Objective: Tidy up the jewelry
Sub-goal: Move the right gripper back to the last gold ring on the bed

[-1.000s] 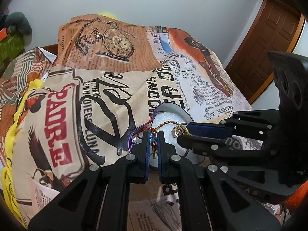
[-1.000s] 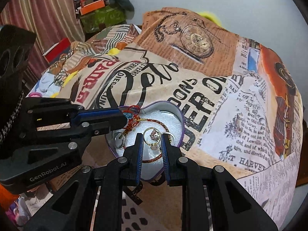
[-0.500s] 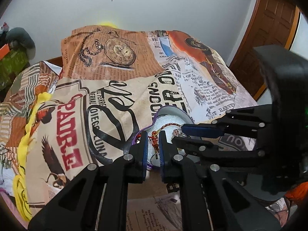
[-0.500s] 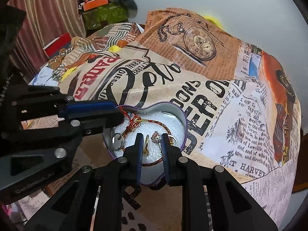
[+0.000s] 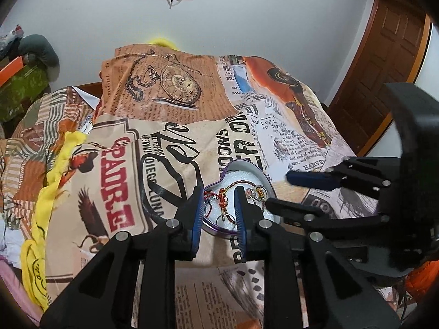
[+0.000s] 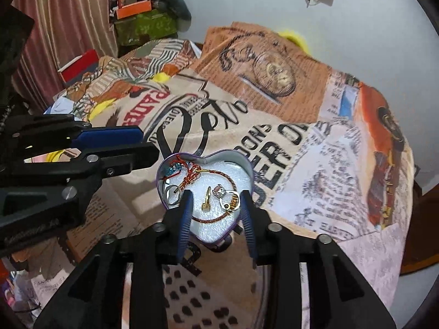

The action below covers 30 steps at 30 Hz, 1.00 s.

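A heart-shaped purple tin (image 6: 248, 169) with white padding sits on the printed bedspread; it also shows in the left wrist view (image 5: 263, 176). In it lie a red braided thread bracelet (image 6: 192, 176) (image 5: 222, 201), a silver ring (image 6: 172, 192), a gold ring (image 6: 207, 201) and a stone-set ring (image 6: 229, 200). My left gripper (image 5: 219, 192) is open and empty above the tin's left side. My right gripper (image 6: 216, 196) is open and empty above the tin's near side, with the rings lying between its fingers.
The printed newspaper-pattern bedspread (image 5: 170, 126) covers the bed. A yellow cloth (image 5: 52, 170) lies along its left edge. Boxes and clutter (image 6: 142, 19) stand by the curtain at the far left. A wooden door (image 5: 384, 63) is at the right.
Both grippers have opened and drawn back upward from the tin. The left let go of the thread bracelet and the right let go of the rings, which now lie in the tin.
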Available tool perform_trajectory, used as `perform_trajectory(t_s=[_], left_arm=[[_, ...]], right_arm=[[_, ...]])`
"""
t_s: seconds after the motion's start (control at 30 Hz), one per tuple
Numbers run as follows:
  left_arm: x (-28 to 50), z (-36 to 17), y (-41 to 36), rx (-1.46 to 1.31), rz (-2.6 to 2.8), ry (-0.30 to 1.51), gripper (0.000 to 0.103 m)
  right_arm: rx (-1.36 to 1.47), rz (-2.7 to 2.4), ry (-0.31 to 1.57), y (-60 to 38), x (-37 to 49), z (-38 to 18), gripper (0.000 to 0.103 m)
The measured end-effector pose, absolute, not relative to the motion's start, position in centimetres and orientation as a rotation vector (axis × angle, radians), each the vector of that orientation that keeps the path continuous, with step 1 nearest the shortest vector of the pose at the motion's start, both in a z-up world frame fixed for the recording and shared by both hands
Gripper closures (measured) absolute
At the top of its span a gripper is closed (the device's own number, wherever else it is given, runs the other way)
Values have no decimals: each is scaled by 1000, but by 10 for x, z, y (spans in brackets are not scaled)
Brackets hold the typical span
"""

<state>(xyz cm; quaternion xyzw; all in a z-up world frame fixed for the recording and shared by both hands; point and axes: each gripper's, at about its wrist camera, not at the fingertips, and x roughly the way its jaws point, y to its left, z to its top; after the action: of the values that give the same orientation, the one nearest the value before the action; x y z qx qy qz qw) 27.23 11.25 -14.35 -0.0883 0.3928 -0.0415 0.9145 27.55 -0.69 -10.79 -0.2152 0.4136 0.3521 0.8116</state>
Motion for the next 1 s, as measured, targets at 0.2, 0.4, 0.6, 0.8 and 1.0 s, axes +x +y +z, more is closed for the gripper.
perform_trajectory(t_s=[0.2,0.4,0.6,0.8,1.0], left_arm=[[253,-127,108,-174,-80,784,76],[228,-110,92,-144,-90,759,75],[209,-101,73,-123,-115,748,70],[196,-104,53,-116,-149,767,69],[191,-118,31,-101,-184,813,69]], right_arm=[[-459,720,822,-25,255,-82,66],[-454,685,765,-45,230,-60,66],[-431,659,744,-68,212,-51,66],[-381,623,776,-94,204,-55,65],[-328,579,818,-121,200,-63,65]])
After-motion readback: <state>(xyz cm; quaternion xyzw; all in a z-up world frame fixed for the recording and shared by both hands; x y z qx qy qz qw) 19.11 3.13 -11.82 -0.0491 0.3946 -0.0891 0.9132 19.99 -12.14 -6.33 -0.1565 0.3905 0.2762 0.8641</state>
